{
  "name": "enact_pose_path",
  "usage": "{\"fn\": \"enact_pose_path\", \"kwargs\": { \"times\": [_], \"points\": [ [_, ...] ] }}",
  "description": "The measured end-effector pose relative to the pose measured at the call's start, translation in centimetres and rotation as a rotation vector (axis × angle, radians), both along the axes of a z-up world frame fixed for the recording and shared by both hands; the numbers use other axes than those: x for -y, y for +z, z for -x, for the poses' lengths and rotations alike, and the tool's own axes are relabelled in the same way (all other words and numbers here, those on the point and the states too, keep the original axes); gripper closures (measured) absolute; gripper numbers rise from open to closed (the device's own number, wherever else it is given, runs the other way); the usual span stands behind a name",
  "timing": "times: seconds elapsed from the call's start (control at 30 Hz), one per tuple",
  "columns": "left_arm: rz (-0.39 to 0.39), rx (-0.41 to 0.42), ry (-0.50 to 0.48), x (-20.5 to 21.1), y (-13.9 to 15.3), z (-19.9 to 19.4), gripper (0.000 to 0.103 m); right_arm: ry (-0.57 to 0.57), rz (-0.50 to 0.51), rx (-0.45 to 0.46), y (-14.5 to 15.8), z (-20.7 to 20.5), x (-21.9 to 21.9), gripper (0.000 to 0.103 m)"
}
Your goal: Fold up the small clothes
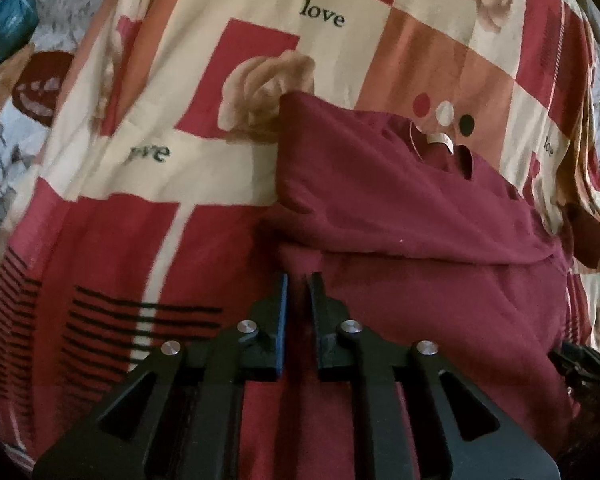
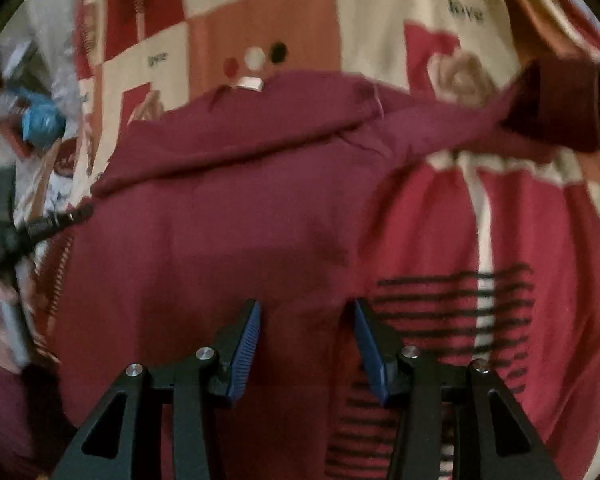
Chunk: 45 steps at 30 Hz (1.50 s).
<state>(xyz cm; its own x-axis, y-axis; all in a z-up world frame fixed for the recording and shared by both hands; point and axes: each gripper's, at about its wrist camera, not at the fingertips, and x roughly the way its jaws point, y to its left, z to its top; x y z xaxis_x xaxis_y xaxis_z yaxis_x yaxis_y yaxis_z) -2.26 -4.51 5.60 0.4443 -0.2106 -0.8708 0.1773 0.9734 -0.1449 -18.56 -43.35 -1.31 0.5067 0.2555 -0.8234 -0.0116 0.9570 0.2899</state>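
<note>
Your maroon shirt [image 1: 400,216] lies spread on the patchwork "love" bedspread [image 1: 204,184], neck label [image 1: 440,139] at its far edge, just below the three printed dots. Your left gripper [image 1: 298,276] has its fingers pinched together on a bunched bit of the shirt's left edge, with that side's sleeve looking folded over the body. Your right gripper [image 2: 306,304] hangs over the shirt's near hem, fingers spread apart, gripping nothing. The right sleeve cuff [image 2: 560,106] stretches out toward the label's right, kinda blurry.
</note>
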Motion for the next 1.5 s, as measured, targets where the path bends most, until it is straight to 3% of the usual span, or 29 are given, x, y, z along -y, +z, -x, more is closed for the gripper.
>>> {"fn": "enact_pose_path", "kwargs": {
  "times": [0.1,0.27,0.37,0.47,0.53,0.57,0.63,0.67,0.83,0.87,0.9,0.93,1.1,1.23,1.3,1.43,1.5],
  "points": [
    [0.013,0.063,-0.001,-0.2,1.8,0.7,0.069,-0.024,-0.022,0.010,1.2,-0.2,1.9,0.058],
    [-0.016,0.166,0.037,-0.6,3.7,1.2,0.068,-0.292,-0.062,0.113,5.1,-0.7,10.6,0.056],
    [0.012,0.143,0.048,-0.4,3.2,0.4,0.068,-0.409,-0.018,0.148,6.3,-1.0,14.2,0.051],
    [0.014,0.115,0.045,0.3,2.5,-0.2,0.068,-0.592,0.065,0.104,6.1,-1.3,16.8,0.049],
    [0.006,0.112,0.039,0.8,2.3,-0.4,0.068,-0.653,0.083,0.125,5.9,-0.6,17.8,0.049],
    [0.002,0.113,0.033,1.0,2.2,-0.4,0.068,-0.672,0.072,0.146,5.9,-0.1,18.3,0.047],
    [-0.012,0.113,0.022,1.5,2.0,-0.5,0.068,-0.682,0.056,0.181,5.7,0.4,18.8,0.026],
    [-0.017,0.110,0.017,1.7,1.8,-0.6,0.068,-0.675,0.048,0.199,5.6,0.4,19.1,0.018],
    [-0.041,0.094,-0.012,3.0,1.0,-0.9,0.068,-0.547,0.022,0.274,5.6,-2.6,19.9,0.021],
    [-0.046,0.091,-0.016,3.1,0.9,-0.9,0.068,-0.520,0.045,0.266,5.2,-3.5,19.9,0.045],
    [-0.055,0.089,-0.015,3.2,0.7,-0.9,0.068,-0.481,0.121,0.225,5.1,-4.9,19.7,0.081],
    [-0.059,0.087,-0.012,3.2,0.6,-1.0,0.068,-0.460,0.205,0.190,5.0,-5.9,19.5,0.089],
    [-0.044,0.091,0.017,2.4,0.8,-1.2,0.068,-0.375,0.496,0.268,9.1,-5.3,18.1,0.092],
    [-0.028,0.091,0.031,2.2,0.9,-1.2,0.068,-0.272,0.819,0.418,14.7,-3.7,14.4,0.092],
    [-0.027,0.093,0.036,2.1,1.0,-1.2,0.068,-0.202,0.912,0.513,17.4,-2.6,11.8,0.092],
    [-0.015,0.103,0.043,1.6,1.4,-1.0,0.068,-0.055,0.984,0.669,21.0,-1.6,6.4,0.092],
    [-0.013,0.103,0.056,1.2,1.4,-1.1,0.068,-0.010,0.939,0.651,22.0,-2.3,4.9,0.092]
  ]
}}
